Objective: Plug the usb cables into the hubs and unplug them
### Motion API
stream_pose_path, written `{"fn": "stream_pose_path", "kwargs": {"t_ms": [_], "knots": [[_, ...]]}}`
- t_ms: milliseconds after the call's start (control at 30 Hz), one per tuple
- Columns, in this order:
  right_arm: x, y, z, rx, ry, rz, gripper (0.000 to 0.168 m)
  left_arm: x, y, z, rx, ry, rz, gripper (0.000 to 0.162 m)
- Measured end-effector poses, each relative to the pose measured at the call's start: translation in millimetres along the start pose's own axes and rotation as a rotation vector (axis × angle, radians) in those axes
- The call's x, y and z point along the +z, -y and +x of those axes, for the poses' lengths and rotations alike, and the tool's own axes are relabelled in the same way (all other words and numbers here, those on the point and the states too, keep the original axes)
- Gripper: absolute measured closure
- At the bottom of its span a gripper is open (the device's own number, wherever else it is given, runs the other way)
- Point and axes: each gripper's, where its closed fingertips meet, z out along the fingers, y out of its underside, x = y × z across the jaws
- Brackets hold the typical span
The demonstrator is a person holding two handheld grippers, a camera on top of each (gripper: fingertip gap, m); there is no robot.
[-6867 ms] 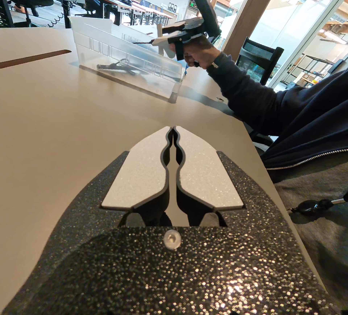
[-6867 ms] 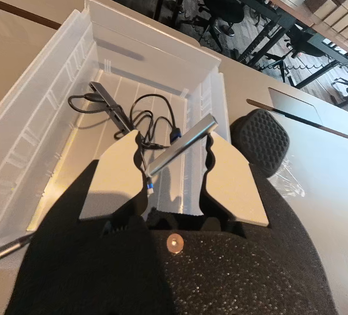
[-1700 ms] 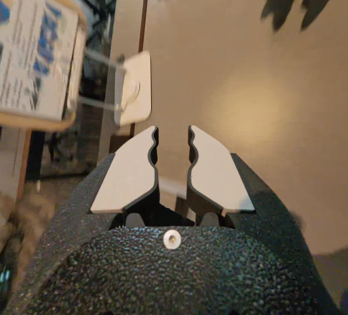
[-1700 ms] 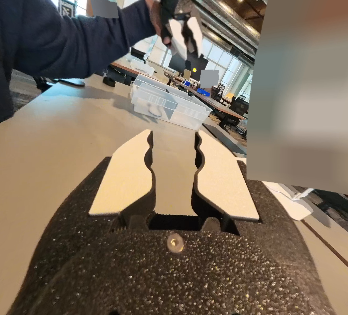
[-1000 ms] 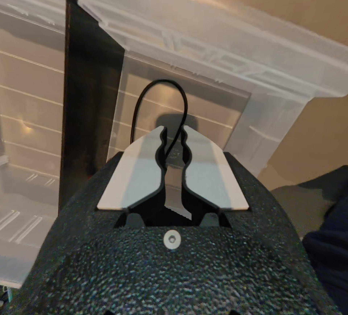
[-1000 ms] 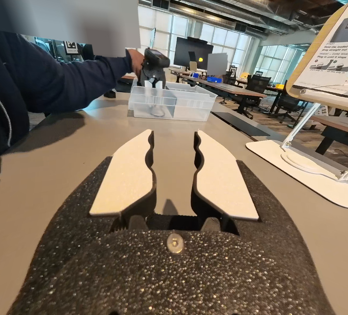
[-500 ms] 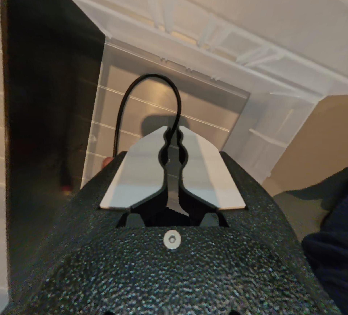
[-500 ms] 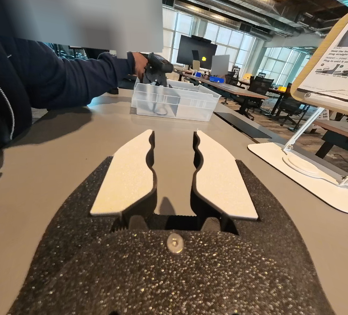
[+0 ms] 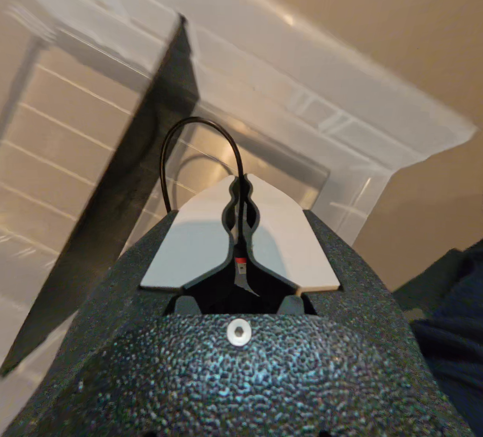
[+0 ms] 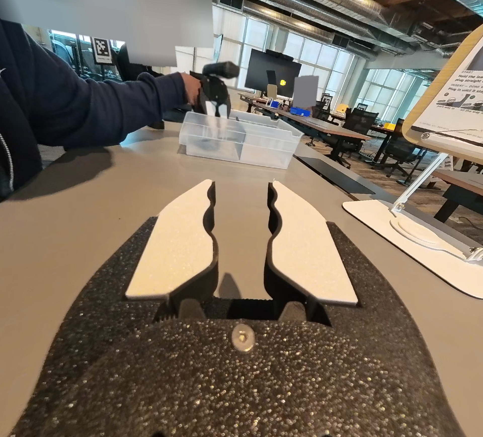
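Our left gripper (image 9: 241, 181) clenched on a black USB cable (image 9: 198, 123) over our clear bin (image 9: 287, 63), our right gripper (image 10: 241, 183) released above the grey table (image 10: 78, 215).

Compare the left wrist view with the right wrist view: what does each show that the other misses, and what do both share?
Only the left wrist view shows the left gripper shut on a thin black cable looping ahead, its red-banded plug between the fingers, beside a black divider.

Only the right wrist view shows the right gripper open and empty over the grey table, a white stand and the office behind.

Both show the clear plastic bin and a dark sleeve.
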Motion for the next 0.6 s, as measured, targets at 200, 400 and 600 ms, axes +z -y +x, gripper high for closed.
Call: {"fn": "stream_pose_path", "kwargs": {"t_ms": [200, 400, 600], "knots": [[-0.4, 0.9, -5.2, -0.014, 0.016, 0.003, 0.131, -80.5, 38.1, -11.8, -0.054, 0.257, 0.361, 0.159], [-0.8, 2.6, -4.4, -0.012, 0.008, 0.013, 0.131, -123.9, 157.1, 20.5, 0.08, 0.342, 0.711, 0.16], [-3.3, 7.9, -8.2, -0.018, 0.006, 0.034, 0.131, -101.4, 316.4, 66.3, 0.227, 0.218, 0.882, 0.159]]}}
